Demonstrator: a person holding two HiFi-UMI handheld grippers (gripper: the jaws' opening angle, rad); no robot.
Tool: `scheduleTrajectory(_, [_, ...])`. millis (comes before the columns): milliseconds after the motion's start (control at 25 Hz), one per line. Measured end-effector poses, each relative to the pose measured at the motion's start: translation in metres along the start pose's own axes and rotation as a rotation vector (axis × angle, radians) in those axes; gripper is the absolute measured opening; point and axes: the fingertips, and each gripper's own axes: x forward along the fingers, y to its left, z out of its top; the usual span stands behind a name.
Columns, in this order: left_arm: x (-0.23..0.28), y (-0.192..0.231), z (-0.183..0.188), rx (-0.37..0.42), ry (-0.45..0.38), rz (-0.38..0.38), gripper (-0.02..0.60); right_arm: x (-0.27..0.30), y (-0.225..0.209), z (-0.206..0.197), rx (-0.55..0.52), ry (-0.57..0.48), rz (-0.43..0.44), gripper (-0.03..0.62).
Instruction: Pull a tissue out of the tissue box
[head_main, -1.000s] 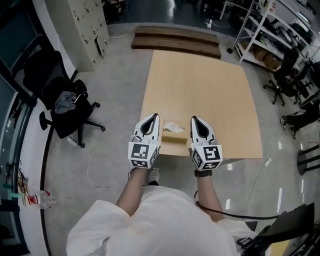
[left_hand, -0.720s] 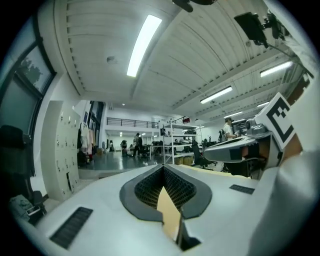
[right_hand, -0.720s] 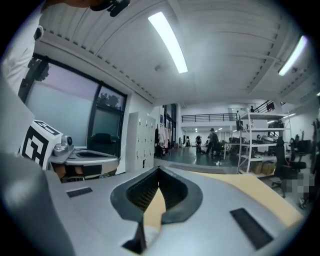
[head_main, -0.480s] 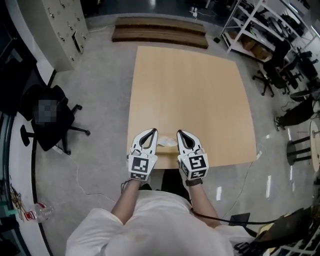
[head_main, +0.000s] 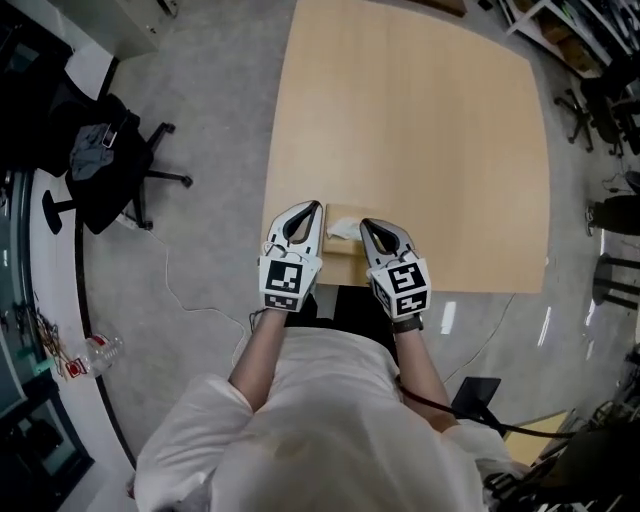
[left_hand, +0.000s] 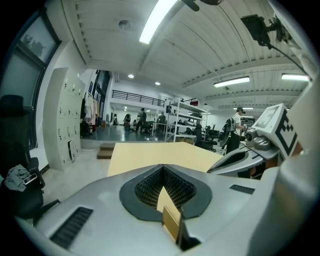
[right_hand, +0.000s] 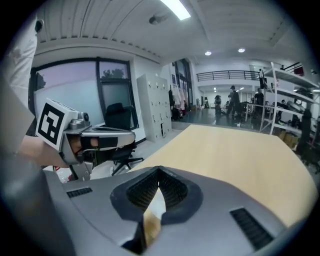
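A tan tissue box (head_main: 345, 240) with a white tissue (head_main: 343, 229) poking from its top sits at the near edge of the wooden table (head_main: 420, 130). My left gripper (head_main: 316, 206) is just left of the box and my right gripper (head_main: 366, 224) just right of it, both pointing away from me. Each has its jaws shut, tips together, holding nothing. In the left gripper view the shut tips (left_hand: 161, 166) meet above a sliver of the tan box (left_hand: 169, 220). The right gripper view shows the same shut tips (right_hand: 159, 169) over the box (right_hand: 151, 222).
A black office chair (head_main: 100, 170) stands on the floor to the left of the table. A plastic bottle (head_main: 95, 352) lies near the left wall, and a thin cable (head_main: 190, 300) runs over the floor. More chairs (head_main: 600, 110) stand at the right.
Both grippers have come down toward the table's near edge and sit closer on either side of the tissue box. Their jaws stayed shut. The head view has tilted further down.
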Motion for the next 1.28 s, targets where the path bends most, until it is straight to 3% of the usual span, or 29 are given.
scheduleTrajectory(280, [0.019,0.006,-0.027,-0.013,0.053,-0.036,0.000,0.035,0.014,-0.021,-0.050,0.067,0.062,0.006])
scheduleTrajectory(520, [0.022,0.001,-0.035,-0.018,0.076,-0.066,0.000,0.049,0.016,-0.036,-0.066,0.138,0.051,0.185])
scheduleTrajectory(600, [0.023,-0.001,-0.034,-0.014,0.076,-0.076,0.000,0.053,0.017,-0.043,-0.071,0.174,0.056,0.209])
scheduleTrajectory(1000, [0.016,-0.003,-0.032,0.000,0.070,-0.089,0.000,0.062,0.018,-0.061,-0.054,0.229,0.025,0.201])
scheduleTrajectory(1280, [0.002,-0.003,-0.024,0.003,0.048,-0.090,0.000,0.057,0.021,-0.062,-0.099,0.213,-0.031,0.031])
